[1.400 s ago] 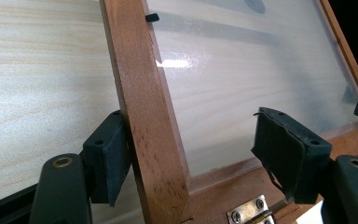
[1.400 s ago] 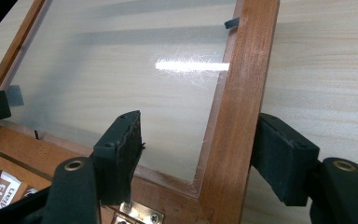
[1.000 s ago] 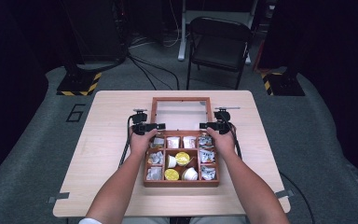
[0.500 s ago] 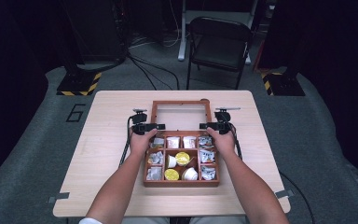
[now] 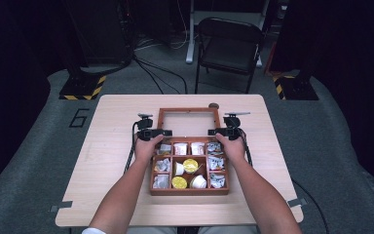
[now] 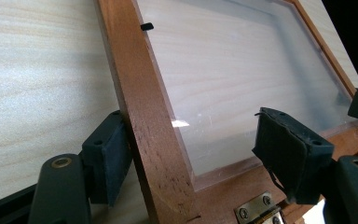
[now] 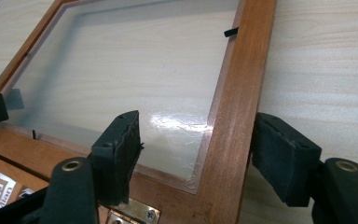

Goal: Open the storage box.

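lid rails straddled by both grippers

the wooden box (image 5: 189, 191) sat at the centre of the table (image 5: 107, 122), its compartments filled with small packets and cups. the glass-paned lid (image 5: 188, 113) lay open and flat on the table at 12 o'clock of the box, joined to it by brass hinges (image 6: 256, 210).

the left gripper (image 5: 152, 132) stood at 9 o'clock of the lid. its jaws were apart and straddled the lid's side rail: one pad lay against the rail's outer face, the other stood clear over the pane.

the right gripper (image 5: 226, 130) stood at 3 o'clock of the lid. its jaws had just been opening, with the opposite rail between them; neither pad pressed on the wood.
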Motion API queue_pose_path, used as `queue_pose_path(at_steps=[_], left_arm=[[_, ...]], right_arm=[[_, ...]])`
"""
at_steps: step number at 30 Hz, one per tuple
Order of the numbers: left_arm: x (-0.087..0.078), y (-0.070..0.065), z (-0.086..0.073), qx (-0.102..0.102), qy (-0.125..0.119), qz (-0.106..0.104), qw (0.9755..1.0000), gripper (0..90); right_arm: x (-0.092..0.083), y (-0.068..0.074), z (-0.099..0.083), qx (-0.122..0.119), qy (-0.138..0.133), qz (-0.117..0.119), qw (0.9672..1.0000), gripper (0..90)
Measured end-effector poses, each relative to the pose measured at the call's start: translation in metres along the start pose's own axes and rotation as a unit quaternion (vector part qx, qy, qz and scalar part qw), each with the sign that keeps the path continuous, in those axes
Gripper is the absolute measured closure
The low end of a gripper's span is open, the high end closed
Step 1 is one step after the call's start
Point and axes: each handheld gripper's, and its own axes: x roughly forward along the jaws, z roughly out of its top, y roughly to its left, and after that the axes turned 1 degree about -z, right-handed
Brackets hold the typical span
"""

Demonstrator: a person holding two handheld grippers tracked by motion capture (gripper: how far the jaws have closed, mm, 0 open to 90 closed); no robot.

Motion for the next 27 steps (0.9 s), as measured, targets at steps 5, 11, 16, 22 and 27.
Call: queue_pose_path(at_steps=[5,11,16,22,27], left_arm=[[-0.0002,0.0000,-0.0001,0.005,0.003,0.004,1.0000,28.0],[0.0001,0.0003,-0.0003,0.001,0.006,0.005,1.0000,27.6],[-0.0003,0.0003,-0.0004,0.002,0.008,0.006,0.9999,27.3],[-0.0003,0.0014,-0.0001,0.002,0.008,0.003,1.0000,27.2],[-0.0060,0.0036,0.0019,0.000,-0.004,0.016,0.9999,28.8]], right_arm=[[0.0004,-0.0005,-0.0002,0.004,0.001,0.000,1.0000,33.2],[0.0008,0.0004,-0.0007,0.027,0.009,0.002,0.9996,33.2],[0.0009,0.0009,-0.0006,0.036,0.013,0.003,0.9993,33.1],[0.0004,-0.0003,-0.0010,0.027,0.011,0.004,0.9996,33.1],[-0.0038,-0.0012,-0.0015,0.010,0.007,-0.010,0.9999,33.6]])
